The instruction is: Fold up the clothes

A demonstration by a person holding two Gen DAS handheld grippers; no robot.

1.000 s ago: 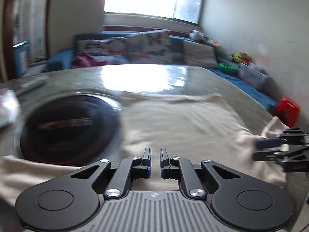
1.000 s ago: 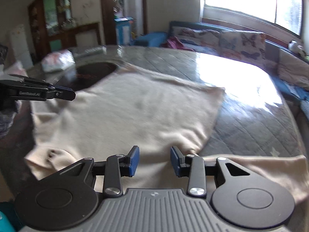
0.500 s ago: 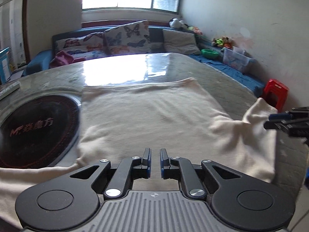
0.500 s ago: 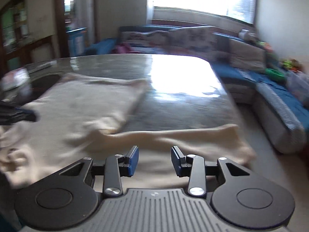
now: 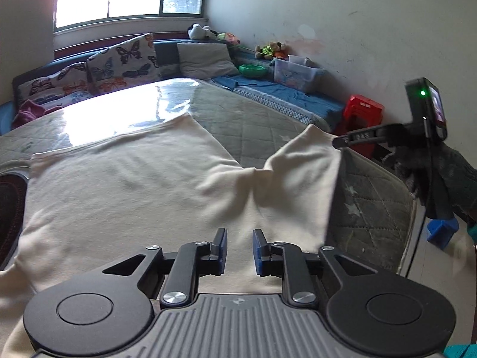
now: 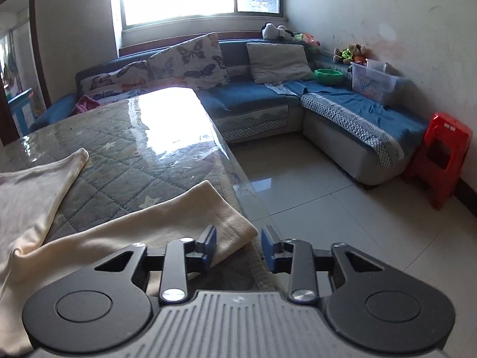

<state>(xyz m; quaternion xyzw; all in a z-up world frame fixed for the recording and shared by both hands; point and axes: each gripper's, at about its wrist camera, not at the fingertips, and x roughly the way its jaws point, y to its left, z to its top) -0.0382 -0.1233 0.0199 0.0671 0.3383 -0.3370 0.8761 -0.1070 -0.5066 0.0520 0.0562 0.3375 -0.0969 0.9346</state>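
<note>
A cream long-sleeved top (image 5: 119, 185) lies flat on the quilted table (image 5: 262, 125). Its right sleeve (image 5: 301, 173) stretches toward the table's right edge; the cuff end (image 6: 220, 223) shows in the right wrist view. My left gripper (image 5: 240, 250) is slightly open and empty, over the near middle of the top. My right gripper (image 6: 238, 247) is open, with its left pad beside the sleeve cuff at the table edge. In the left wrist view the right gripper (image 5: 340, 141) touches the sleeve end.
A dark round hotplate (image 5: 9, 208) is set in the table at the left. A blue corner sofa (image 6: 342, 113) with cushions runs behind and to the right. A red plastic stool (image 6: 438, 155) stands by the wall. Tiled floor (image 6: 328, 197) lies right of the table.
Both views have swung to the right. The right gripper moved from over the top's body to the sleeve cuff at the table's right edge. The left gripper has opened slightly.
</note>
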